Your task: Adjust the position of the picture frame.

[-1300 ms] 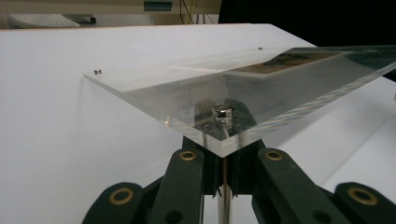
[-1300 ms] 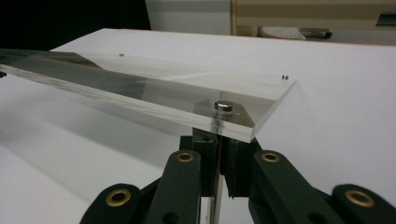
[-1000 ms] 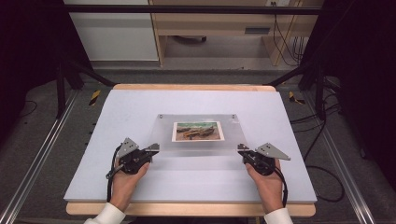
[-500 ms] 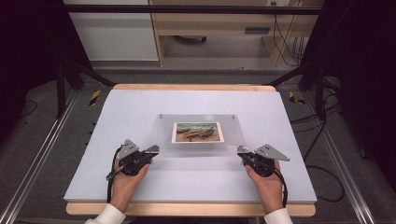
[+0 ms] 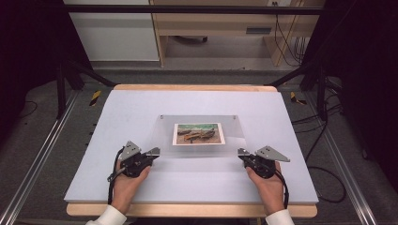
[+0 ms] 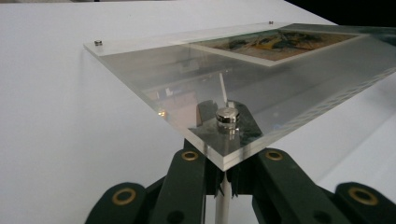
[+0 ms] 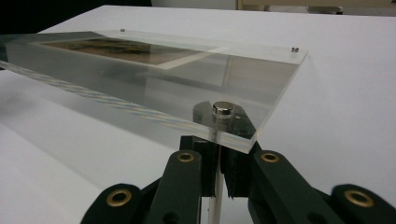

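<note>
A clear acrylic panel (image 5: 199, 151) lies in the middle of the white table (image 5: 122, 117), with a small landscape photo (image 5: 198, 133) under its centre and a metal stud at each corner. My left gripper (image 5: 156, 151) is shut, its tips at the panel's near left corner. In the left gripper view the black jaws stand together under that corner, just below its stud (image 6: 227, 115). My right gripper (image 5: 240, 152) is shut at the near right corner, and its jaws sit likewise under the stud (image 7: 222, 109). Whether either pinches anything beneath the panel is hidden.
The table's wooden front edge (image 5: 187, 210) runs under the person's wrists. Metal rails (image 5: 40, 159) flank the table on both sides. Loose cables (image 5: 324, 140) lie on the floor at the right. A wooden desk (image 5: 211, 23) stands beyond the far edge.
</note>
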